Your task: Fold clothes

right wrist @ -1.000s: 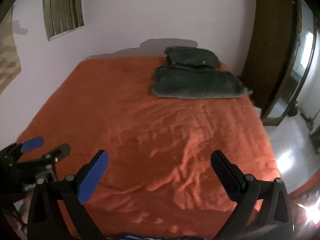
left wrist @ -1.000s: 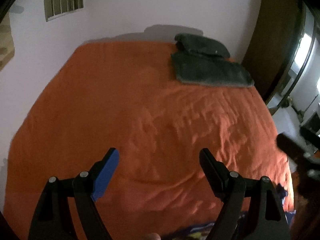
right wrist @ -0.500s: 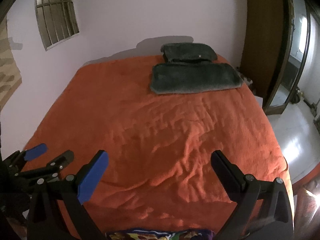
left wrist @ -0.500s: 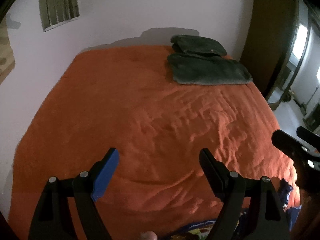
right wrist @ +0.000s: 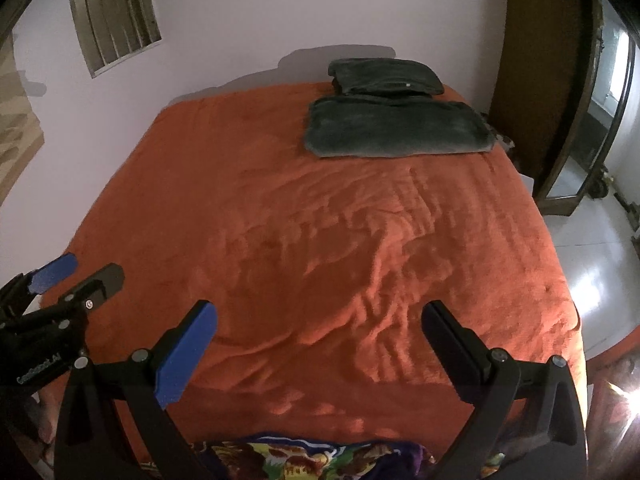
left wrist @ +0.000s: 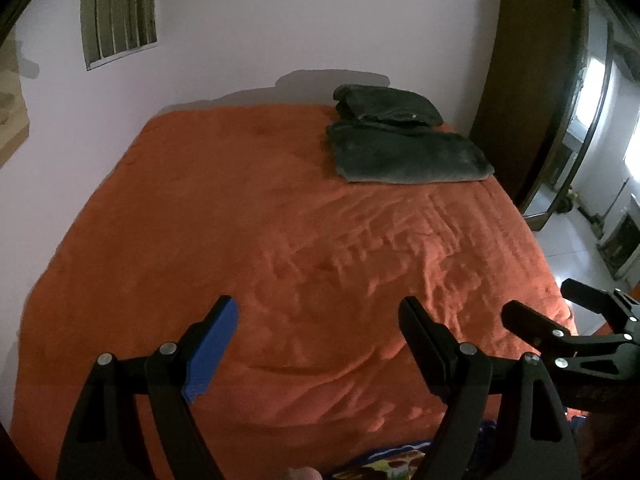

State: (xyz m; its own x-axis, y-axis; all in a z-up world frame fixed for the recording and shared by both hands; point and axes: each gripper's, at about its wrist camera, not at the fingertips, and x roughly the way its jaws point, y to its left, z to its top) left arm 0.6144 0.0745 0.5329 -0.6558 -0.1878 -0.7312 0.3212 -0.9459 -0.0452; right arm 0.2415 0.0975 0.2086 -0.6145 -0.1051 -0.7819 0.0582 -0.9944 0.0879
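Note:
A colourful printed garment (right wrist: 312,454) lies at the near edge of the orange bed (right wrist: 300,208), just below my grippers; only a strip of it (left wrist: 396,458) shows in the left wrist view. My left gripper (left wrist: 318,312) hovers open over the bedspread with nothing between its fingers. My right gripper (right wrist: 320,318) is also open and empty above the bed's near part. Each gripper shows at the edge of the other's view: the right one (left wrist: 536,308) and the left one (right wrist: 86,270).
A folded dark green blanket with a pillow on it (right wrist: 396,120) lies at the bed's far right by the wall. A brown wardrobe (right wrist: 536,60) and a mirror door (right wrist: 600,112) stand right of the bed. White floor tiles (right wrist: 600,272) show at right.
Both views have shifted a little: the bed now sits lower and nearer in frame, and more of the printed garment shows at the bottom. The right gripper reaches further into the left view. Jaws unchanged.

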